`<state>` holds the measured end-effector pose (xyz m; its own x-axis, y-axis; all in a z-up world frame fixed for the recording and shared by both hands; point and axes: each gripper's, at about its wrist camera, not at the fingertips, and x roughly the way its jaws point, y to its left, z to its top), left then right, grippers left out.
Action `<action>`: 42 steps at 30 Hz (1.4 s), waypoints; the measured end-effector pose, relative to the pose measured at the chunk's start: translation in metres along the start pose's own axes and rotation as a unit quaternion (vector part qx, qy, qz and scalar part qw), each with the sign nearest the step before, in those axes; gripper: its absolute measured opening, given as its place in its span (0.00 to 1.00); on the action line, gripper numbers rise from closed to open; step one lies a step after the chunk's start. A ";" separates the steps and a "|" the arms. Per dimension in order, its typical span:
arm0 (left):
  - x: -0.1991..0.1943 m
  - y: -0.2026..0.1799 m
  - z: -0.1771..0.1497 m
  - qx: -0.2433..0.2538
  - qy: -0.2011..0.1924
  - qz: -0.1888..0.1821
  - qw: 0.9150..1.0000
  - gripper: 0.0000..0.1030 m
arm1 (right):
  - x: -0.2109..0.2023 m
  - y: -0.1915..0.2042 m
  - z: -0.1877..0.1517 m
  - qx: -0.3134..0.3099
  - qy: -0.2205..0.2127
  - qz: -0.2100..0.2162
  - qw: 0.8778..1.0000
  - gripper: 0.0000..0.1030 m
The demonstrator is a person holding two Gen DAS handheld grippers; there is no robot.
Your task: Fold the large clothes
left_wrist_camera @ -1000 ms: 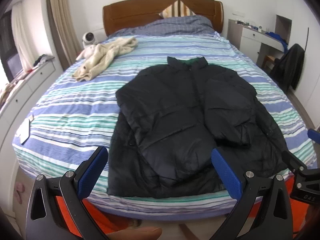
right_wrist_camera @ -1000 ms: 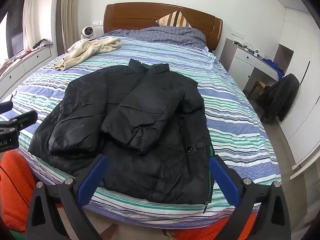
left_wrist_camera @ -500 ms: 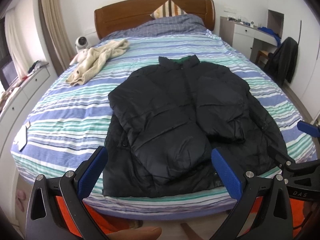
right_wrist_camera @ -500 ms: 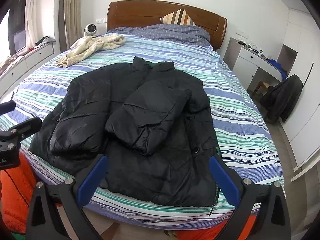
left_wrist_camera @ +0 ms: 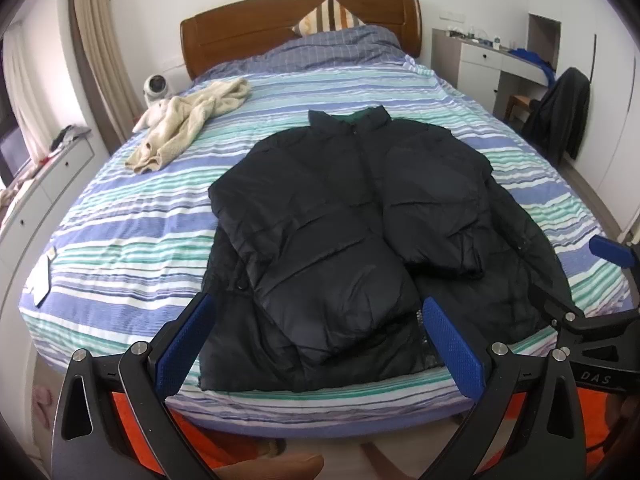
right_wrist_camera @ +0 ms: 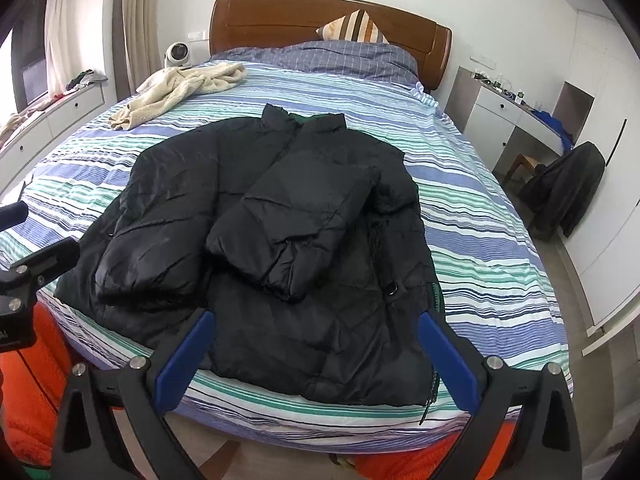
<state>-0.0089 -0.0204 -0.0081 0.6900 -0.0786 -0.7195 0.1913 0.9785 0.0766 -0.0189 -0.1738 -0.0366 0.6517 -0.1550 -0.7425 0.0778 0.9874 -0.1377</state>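
Note:
A black puffer jacket [left_wrist_camera: 352, 232] lies flat on the striped bed [left_wrist_camera: 132, 240], collar toward the headboard, both sleeves folded in over its front. It also shows in the right wrist view [right_wrist_camera: 280, 232]. My left gripper [left_wrist_camera: 320, 340] is open and empty, held above the jacket's hem near the foot of the bed. My right gripper [right_wrist_camera: 316, 354] is open and empty, also above the hem, to the right. The right gripper shows at the left wrist view's right edge [left_wrist_camera: 600, 300].
A cream garment [left_wrist_camera: 188, 124] lies at the bed's far left, with a small white fan [left_wrist_camera: 157, 86] behind it. A wooden headboard [left_wrist_camera: 280, 20] and pillows are at the back. A white desk [left_wrist_camera: 504, 64] and a chair draped in dark clothing [left_wrist_camera: 560, 116] stand right. White drawers [left_wrist_camera: 48, 184] run along the left.
Both grippers have drifted slightly, so the jacket sits a little higher and more centred in each view. The jacket has not moved. Both grippers stay open.

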 end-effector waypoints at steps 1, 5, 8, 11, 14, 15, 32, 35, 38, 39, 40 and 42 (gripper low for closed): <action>-0.001 0.000 0.000 0.000 -0.001 0.002 1.000 1.00 | 0.000 0.001 0.001 0.001 0.000 0.001 1.000 1.00; -0.002 0.000 -0.001 -0.002 -0.005 0.005 1.000 1.00 | 0.001 0.005 0.002 0.000 -0.002 0.009 1.000 1.00; -0.002 0.001 -0.002 -0.003 -0.003 0.000 1.000 1.00 | 0.001 0.006 0.000 -0.003 -0.002 0.006 1.000 1.00; -0.006 0.002 -0.002 -0.009 -0.007 -0.011 1.000 1.00 | 0.000 0.005 -0.002 -0.008 -0.004 -0.013 1.000 1.00; -0.009 0.001 -0.002 -0.008 -0.013 -0.011 1.000 1.00 | -0.001 0.001 -0.004 -0.003 -0.002 -0.016 1.000 1.00; -0.010 0.001 -0.002 -0.010 -0.016 -0.013 1.000 1.00 | -0.002 0.000 -0.004 0.000 -0.002 -0.015 1.000 1.00; 0.001 0.018 -0.008 -0.050 0.024 -0.045 0.997 1.00 | -0.019 -0.020 -0.001 0.064 -0.043 0.095 0.992 1.00; 0.003 0.027 -0.011 -0.071 0.026 -0.034 0.997 1.00 | -0.014 -0.013 0.008 -0.010 -0.057 0.080 0.995 1.00; 0.004 0.038 -0.014 -0.087 0.027 -0.041 0.995 1.00 | 0.012 0.004 0.015 -0.113 -0.065 0.056 0.990 1.00; 0.004 0.040 -0.015 -0.091 0.027 -0.040 0.995 1.00 | 0.022 0.009 0.017 -0.131 -0.066 0.066 0.987 1.00; 0.004 0.042 -0.017 -0.095 0.027 -0.037 0.994 1.00 | 0.037 0.015 0.018 -0.150 -0.063 0.090 0.983 1.00; 0.004 0.045 -0.019 -0.097 0.032 -0.033 0.994 1.00 | 0.083 0.032 0.021 -0.187 -0.045 0.118 0.974 0.99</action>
<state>-0.0115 0.0267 -0.0207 0.6340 -0.1384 -0.7608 0.0929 0.9904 -0.1028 0.0539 -0.1546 -0.0885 0.6830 0.0946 -0.7243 -0.3515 0.9118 -0.2124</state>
